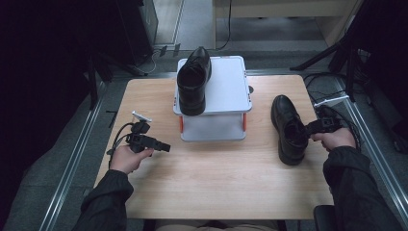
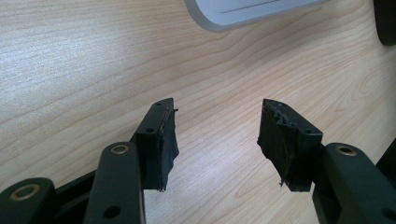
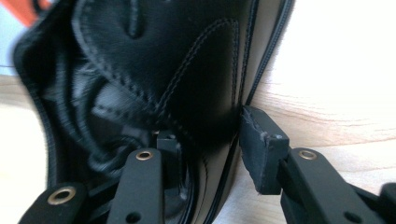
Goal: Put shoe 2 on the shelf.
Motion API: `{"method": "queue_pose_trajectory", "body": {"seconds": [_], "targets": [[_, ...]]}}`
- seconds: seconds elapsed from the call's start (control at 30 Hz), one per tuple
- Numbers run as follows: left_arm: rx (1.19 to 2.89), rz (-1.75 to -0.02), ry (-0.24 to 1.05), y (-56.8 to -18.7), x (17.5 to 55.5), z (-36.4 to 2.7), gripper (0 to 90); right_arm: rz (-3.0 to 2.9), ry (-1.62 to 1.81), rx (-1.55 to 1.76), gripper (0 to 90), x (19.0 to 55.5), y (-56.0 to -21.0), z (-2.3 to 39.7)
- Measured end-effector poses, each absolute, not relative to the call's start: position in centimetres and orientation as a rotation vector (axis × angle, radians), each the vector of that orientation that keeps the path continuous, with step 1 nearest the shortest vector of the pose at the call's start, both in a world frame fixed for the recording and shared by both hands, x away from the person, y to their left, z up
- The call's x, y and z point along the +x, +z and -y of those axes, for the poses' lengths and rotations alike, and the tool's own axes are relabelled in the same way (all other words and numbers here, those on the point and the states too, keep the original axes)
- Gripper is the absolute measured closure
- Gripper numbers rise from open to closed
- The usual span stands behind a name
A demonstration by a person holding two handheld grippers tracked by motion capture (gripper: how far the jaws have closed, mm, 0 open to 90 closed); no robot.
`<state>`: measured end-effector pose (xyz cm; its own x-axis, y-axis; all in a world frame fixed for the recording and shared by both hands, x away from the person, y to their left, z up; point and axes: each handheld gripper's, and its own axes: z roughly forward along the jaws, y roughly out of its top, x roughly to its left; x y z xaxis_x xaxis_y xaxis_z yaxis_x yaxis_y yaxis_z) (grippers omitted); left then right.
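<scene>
Two dark sleeves reach in from the bottom edge. At right of frame, the right tool (image 1: 308,131) straddles the side wall of a black shoe (image 1: 287,129) on the surface (image 1: 216,178), jaws apart, one inside, one outside. Its mate (image 1: 194,79) already sits on the grey stand (image 1: 226,89), upper centre. The left tool (image 1: 163,147) waits open; half the job appears left.

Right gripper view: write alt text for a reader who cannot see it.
A black leather shoe stands on the wooden table, its side wall between the right gripper jaws: one inside the opening, one outside by the sole edge.
</scene>
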<state>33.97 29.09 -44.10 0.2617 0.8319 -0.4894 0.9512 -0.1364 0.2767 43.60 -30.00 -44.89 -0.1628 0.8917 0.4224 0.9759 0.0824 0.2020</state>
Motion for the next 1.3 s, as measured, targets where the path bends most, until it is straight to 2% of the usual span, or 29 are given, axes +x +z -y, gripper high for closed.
{"method": "queue_pose_trajectory", "body": {"seconds": [0.23, 0.27, 0.6, 0.93, 1.2, 1.3], "targets": [[2.009, -1.606, -0.297, -44.1, 34.0, -29.1, 45.6, 2.152, -0.63, -1.948, 68.1, 43.9, -45.8, 29.5], [2.01, -1.606, -0.296, -44.1, 34.0, -29.1, 45.6, 2.147, -0.633, -1.957, 74.1, 43.8, -45.7, 29.6], [2.003, -1.613, -0.299, -44.1, 34.0, -29.1, 45.6, 1.981, -0.613, -2.056, 83.8, 44.2, -45.2, 30.5], [1.999, -1.615, -0.302, -44.1, 34.0, -29.2, 45.6, 1.891, -0.659, -2.077, 84.6, 44.8, -44.2, 30.6], [1.996, -1.61, -0.297, -44.2, 34.1, -29.3, 45.7, 1.872, -0.69, -2.053, 84.5, 46.0, -41.3, 29.9], [1.984, -1.616, -0.298, -44.2, 34.1, -29.3, 45.7, 1.905, -0.68, -2.057, 84.4, 46.7, -39.2, 29.1]]}}
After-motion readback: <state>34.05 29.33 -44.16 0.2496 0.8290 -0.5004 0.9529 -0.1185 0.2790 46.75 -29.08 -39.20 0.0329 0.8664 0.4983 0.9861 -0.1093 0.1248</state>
